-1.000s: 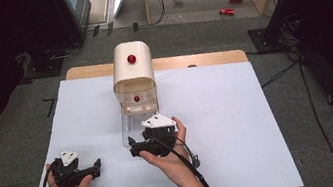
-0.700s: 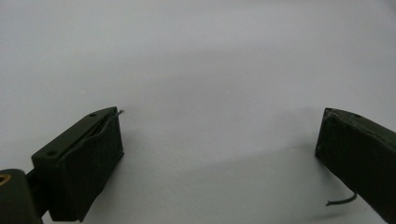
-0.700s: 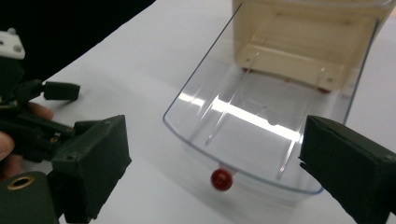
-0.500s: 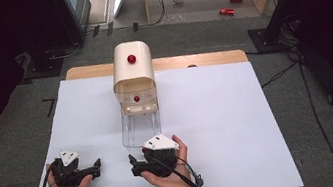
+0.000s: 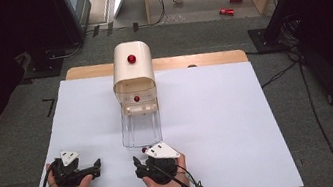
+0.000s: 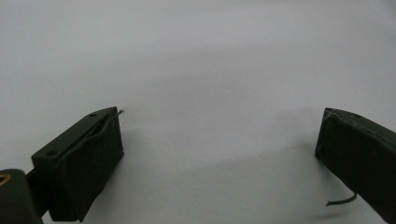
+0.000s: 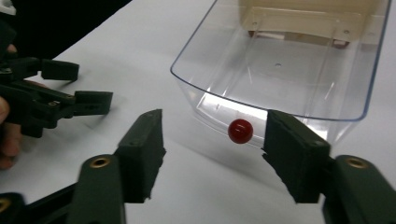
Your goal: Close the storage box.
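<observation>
The small red knob on the front of the clear drawer is your target, and it sits at the near end of that drawer, which is pulled out toward you from the cream cabinet standing at the far middle of the desk. In the right gripper view the knob lies between the two pads of your right claw, nearer the right-hand pad, with clear gaps on both sides. The jaws have just been closing around it, yet neither pad presses on it, so that claw counts as released, not grasping.

By my reading you are in the grasping step: the claw is lined up on the knob and narrowing. Your next move calls for finishing the squeeze until both pads meet the knob. Shift a touch so it sits centred, or the near pad may nudge the drawer front before the other arrives. Keep the tips level with the knob and clear of the white sheet beneath.

Your left claw rests low over the near left of the desk, well apart from the drawer. Its jaws stand wide and released, with nothing but bare white sheet between them. It can stay there; if the cabinet slides when you move the drawer, it is the hand to steady it.
</observation>
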The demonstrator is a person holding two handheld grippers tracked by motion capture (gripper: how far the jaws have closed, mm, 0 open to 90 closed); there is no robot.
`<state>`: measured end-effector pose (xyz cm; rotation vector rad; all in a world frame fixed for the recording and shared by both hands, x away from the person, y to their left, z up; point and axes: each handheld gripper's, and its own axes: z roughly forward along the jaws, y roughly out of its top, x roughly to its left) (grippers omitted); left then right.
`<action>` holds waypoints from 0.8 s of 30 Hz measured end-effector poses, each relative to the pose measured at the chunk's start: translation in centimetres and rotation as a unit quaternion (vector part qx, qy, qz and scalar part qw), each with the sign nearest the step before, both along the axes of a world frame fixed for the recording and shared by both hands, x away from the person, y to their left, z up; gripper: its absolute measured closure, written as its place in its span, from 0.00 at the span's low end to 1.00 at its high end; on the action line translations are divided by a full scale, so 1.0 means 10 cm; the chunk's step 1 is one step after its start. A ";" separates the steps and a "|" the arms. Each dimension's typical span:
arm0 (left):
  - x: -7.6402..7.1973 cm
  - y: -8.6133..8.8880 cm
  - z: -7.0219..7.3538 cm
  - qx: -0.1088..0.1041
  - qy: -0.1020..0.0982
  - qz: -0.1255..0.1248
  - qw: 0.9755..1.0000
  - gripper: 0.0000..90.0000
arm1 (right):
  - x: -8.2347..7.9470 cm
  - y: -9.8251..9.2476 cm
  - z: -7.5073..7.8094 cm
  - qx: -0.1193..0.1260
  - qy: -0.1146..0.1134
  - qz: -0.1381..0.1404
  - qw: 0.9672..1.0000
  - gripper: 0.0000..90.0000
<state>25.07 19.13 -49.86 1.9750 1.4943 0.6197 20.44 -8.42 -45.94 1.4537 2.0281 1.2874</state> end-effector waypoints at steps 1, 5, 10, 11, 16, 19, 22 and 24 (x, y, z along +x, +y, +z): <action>0.00 0.00 0.00 0.000 0.000 0.000 1.000 0.01 | 0.00 0.00 -0.02 0.000 0.000 -0.004 1.000 0.53; 0.00 0.00 0.00 0.000 0.000 0.000 1.000 0.01 | 0.01 0.01 -0.12 -0.006 0.007 -0.016 1.000 0.61; 0.00 0.00 0.00 0.000 0.000 0.000 1.000 0.01 | 0.06 0.03 -0.20 -0.013 0.012 -0.025 1.000 0.70; 0.00 0.00 0.00 0.000 0.000 0.000 1.000 0.01 | 0.08 0.03 -0.21 -0.015 0.011 -0.026 0.999 0.71; 0.00 0.00 0.00 0.000 0.000 0.000 1.000 0.01 | 0.13 0.06 -0.28 -0.017 0.019 -0.037 0.999 0.74; 0.00 0.00 0.00 0.000 0.000 0.000 1.000 0.01 | 0.14 0.07 -0.28 -0.019 0.016 -0.039 0.999 0.75; 0.00 0.00 0.00 0.000 0.000 0.000 1.000 0.01 | 0.15 0.08 -0.29 -0.017 0.021 -0.041 0.999 0.79; 0.00 0.00 0.00 0.000 0.000 0.000 1.000 0.01 | 0.15 0.07 -0.29 -0.016 0.023 -0.043 0.999 0.83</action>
